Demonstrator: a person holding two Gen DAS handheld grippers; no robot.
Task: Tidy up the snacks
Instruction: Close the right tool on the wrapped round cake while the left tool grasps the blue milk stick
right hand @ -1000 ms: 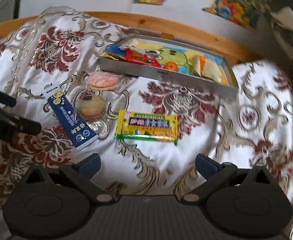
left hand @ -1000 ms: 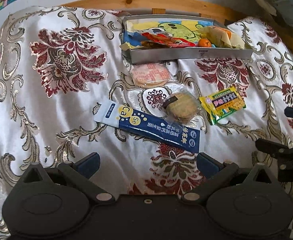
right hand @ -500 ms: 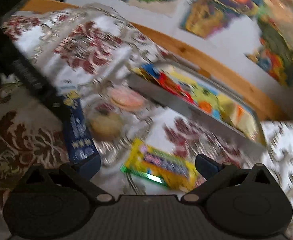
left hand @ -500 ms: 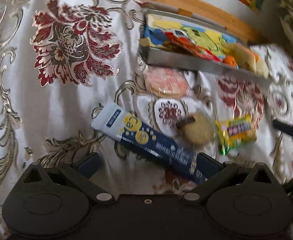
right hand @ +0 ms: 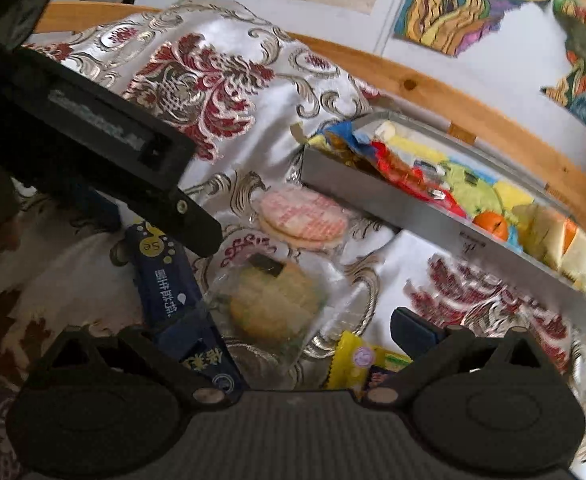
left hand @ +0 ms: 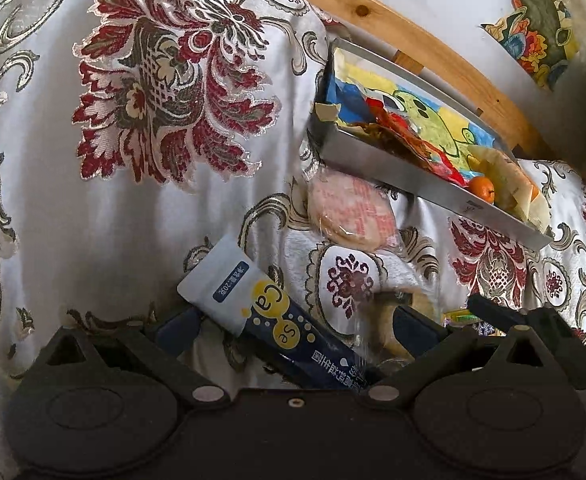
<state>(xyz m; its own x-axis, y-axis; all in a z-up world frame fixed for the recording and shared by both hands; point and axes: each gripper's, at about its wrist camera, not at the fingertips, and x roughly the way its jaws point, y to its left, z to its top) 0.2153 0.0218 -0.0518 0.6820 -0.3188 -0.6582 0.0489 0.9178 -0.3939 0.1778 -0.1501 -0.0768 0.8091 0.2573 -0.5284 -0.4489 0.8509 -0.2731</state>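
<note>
Both grippers open wide and low over loose snacks; pick-up step in hand.

Left gripper, bottom centre of its view, straddles the blue sachet; no contact visible. Right gripper brackets the round biscuit pack, with the yellow bar at lower centre. Beyond lies the pink cracker pack; farthest, upper right, the metal tray already holds snacks. Next move, as judged: close on one packet, then carry it to the tray.

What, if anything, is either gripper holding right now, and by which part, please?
Nothing is held. The left gripper stands open astride the blue sachet; the right gripper is open over the round cookie pack.
</note>
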